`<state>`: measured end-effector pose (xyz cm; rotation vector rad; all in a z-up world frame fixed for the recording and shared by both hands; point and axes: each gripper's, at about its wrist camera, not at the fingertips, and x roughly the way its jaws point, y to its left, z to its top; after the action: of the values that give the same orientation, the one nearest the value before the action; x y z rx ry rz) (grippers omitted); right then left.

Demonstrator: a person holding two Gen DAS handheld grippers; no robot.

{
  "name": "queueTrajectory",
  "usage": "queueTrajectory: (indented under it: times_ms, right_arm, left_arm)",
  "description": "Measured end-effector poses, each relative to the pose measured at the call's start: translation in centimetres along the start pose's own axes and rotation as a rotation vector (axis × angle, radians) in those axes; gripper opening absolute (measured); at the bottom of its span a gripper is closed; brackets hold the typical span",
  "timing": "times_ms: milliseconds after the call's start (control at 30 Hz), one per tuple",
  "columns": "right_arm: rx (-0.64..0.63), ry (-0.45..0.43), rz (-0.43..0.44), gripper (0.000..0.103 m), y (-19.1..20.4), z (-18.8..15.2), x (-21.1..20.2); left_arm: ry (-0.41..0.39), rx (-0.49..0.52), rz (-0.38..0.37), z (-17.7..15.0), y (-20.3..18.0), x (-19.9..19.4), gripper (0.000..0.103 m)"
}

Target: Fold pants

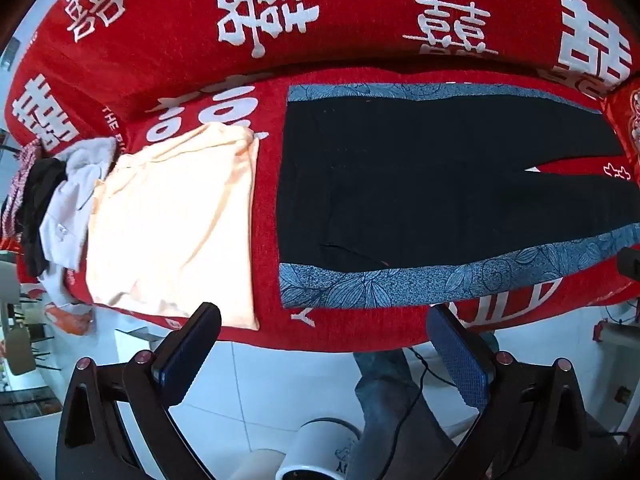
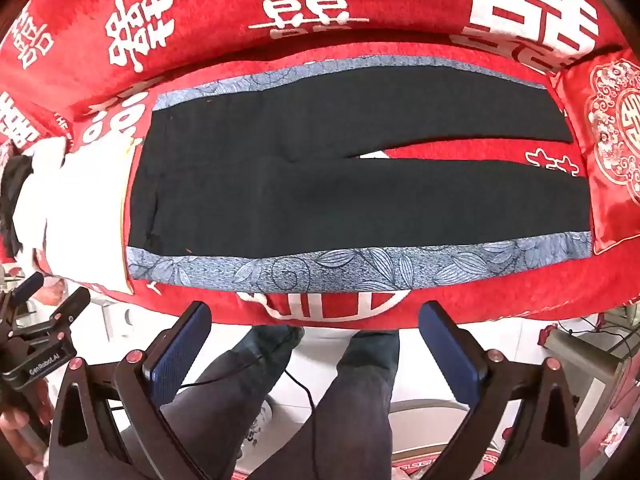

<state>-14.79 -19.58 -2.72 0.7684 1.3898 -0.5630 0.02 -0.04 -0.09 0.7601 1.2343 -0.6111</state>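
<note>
Black pants point(image 1: 420, 184) with blue flowered side stripes point(image 1: 400, 284) lie flat on the red sofa cover point(image 1: 360, 52), waist to the left, both legs running right. In the right wrist view the same pants point(image 2: 320, 184) show a narrow gap between the legs at the right. My left gripper point(image 1: 324, 340) hovers open above the sofa's front edge, nothing between its blue pads point(image 1: 188, 352). Over the same edge my right gripper point(image 2: 316, 336) is open and empty too. The left gripper point(image 2: 52, 294) also appears at the far left of that view.
A folded cream garment point(image 1: 172, 224) lies just left of the pants, with a heap of other clothes point(image 1: 60, 208) beyond it. A red embroidered cushion point(image 2: 612, 140) sits at the leg ends. Below are a person's legs in jeans point(image 2: 340, 400), a cable and a white mug point(image 1: 316, 452).
</note>
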Motion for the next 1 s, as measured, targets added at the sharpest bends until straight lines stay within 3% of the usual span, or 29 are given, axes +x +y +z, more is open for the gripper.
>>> queueTrajectory:
  times_ms: [200, 267, 1000]
  right_arm:
    - [-0.085, 0.008, -0.040, 0.103, 0.4, -0.2, -0.2]
    - [-0.073, 0.023, -0.080, 0.103, 1.3, 0.3, -0.5]
    - [-0.138, -0.032, -0.092, 0.103, 2.4, 2.9, -2.5]
  left_arm:
    - [-0.019, 0.004, -0.060, 1.2, 1.6, -0.9, 0.103]
    - [-0.028, -0.002, -0.037, 1.6, 1.2, -2.0, 0.103]
    - [-0.047, -0.009, -0.040, 2.7, -1.0, -3.9, 0.103]
